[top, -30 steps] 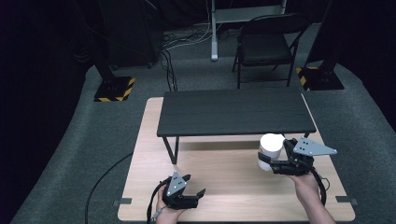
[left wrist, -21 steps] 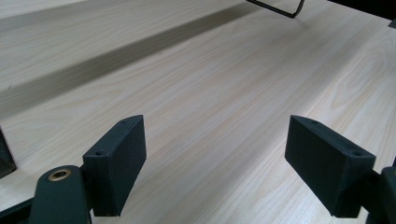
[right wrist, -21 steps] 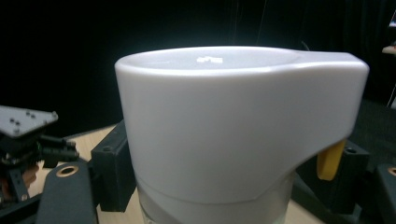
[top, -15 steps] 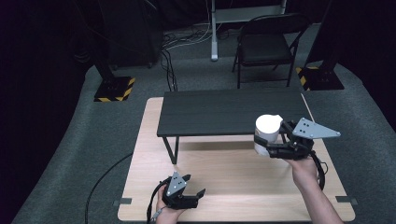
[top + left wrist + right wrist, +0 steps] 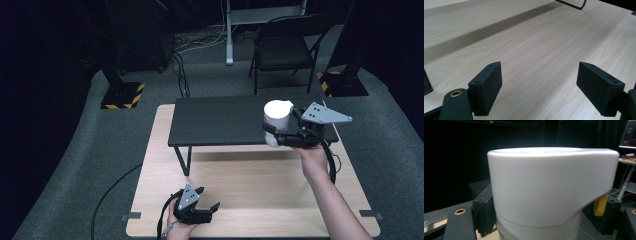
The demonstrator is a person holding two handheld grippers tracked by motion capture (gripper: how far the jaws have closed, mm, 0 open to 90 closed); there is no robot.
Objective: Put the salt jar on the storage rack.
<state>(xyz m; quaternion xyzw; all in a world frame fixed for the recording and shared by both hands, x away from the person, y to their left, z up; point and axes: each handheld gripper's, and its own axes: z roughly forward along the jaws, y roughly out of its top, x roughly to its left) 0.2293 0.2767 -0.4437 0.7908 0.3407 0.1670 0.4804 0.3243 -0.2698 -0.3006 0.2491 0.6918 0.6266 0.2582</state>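
Item one: my right tool point(image 5: 272, 134), black with a grey three-cornered plate on top, held up over the right end of the low black slatted platform point(image 5: 225, 122). Its jaws are closed against the sides of a white cylindrical plastic container point(image 5: 276, 120), upright, with a wider upper section that steps out over a narrower base. In the right gripper view the container point(image 5: 549, 192) sits square between my two black jaws, one pressed to each side, and a small yellow tab point(image 5: 601, 205) shows beside the jaw on the right. In the high view the container hangs at the platform's near right edge; I cannot tell whether its base touches the slats.

Item two: my left tool point(image 5: 205, 199), low at the near edge of the pale wood-grain desk point(image 5: 250, 190), well apart from the right one. Its jaws stand wide apart with nothing between them; the left gripper view shows bare desk point(image 5: 536, 50) between the two black pads point(image 5: 486, 90) and a thin black leg of the platform at the top edge.

Item three: beyond the desk, on grey carpet, a dark folding chair point(image 5: 285, 50), two stands on yellow-and-black striped bases point(image 5: 122, 95), and loose cables point(image 5: 180, 65).
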